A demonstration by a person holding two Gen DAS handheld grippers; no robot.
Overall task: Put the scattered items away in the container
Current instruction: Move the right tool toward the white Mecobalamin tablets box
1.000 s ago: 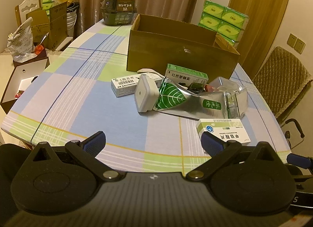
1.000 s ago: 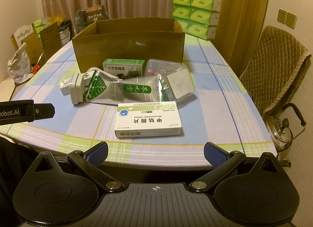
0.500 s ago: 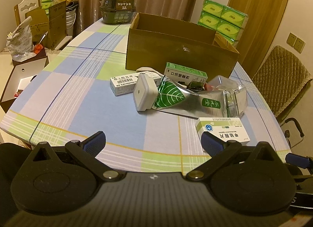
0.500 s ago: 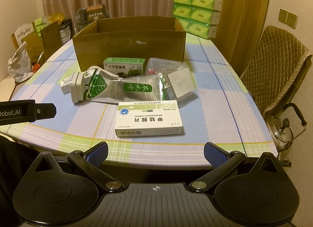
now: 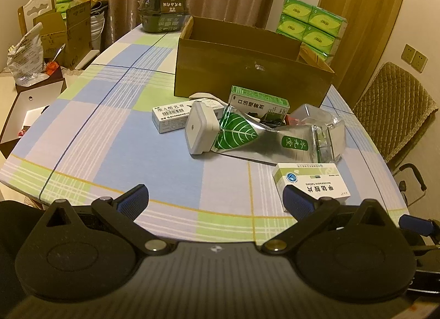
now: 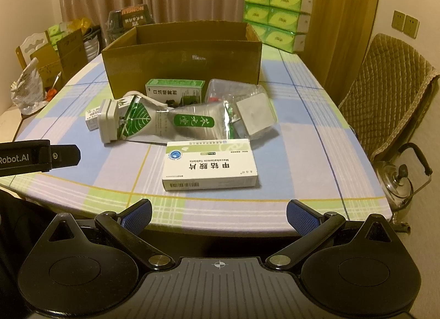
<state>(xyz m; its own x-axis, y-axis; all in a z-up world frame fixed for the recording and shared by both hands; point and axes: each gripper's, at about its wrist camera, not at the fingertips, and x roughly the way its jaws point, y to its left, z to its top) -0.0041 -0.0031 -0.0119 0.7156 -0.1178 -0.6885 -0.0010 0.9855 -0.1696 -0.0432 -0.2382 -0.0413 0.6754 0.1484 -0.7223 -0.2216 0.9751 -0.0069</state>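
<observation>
An open cardboard box (image 5: 247, 76) (image 6: 181, 63) stands mid-table. In front of it lie a white Mecobalamin tablet box (image 6: 210, 166) (image 5: 316, 181), a silver leaf-print pouch (image 6: 176, 123) (image 5: 255, 137), a white square device (image 5: 199, 127) (image 6: 108, 120), a green medicine box (image 6: 176, 92) (image 5: 260, 103), a white barcode box (image 5: 176, 115) and a clear plastic bag (image 6: 247, 109) (image 5: 324, 131). My left gripper (image 5: 216, 199) is open and empty at the near table edge. My right gripper (image 6: 218, 214) is open and empty, just short of the tablet box.
The checked tablecloth (image 5: 110, 131) covers an oval table. A dark packaged container (image 5: 163, 13) sits at the far end, green tissue packs (image 6: 275, 19) behind the box. A padded chair (image 6: 390, 93) and a kettle (image 6: 398, 178) stand right. Cartons and bags (image 5: 55, 35) are at left.
Both grippers have crept slightly forward towards the items; the objects have not moved and both grippers stay open.
</observation>
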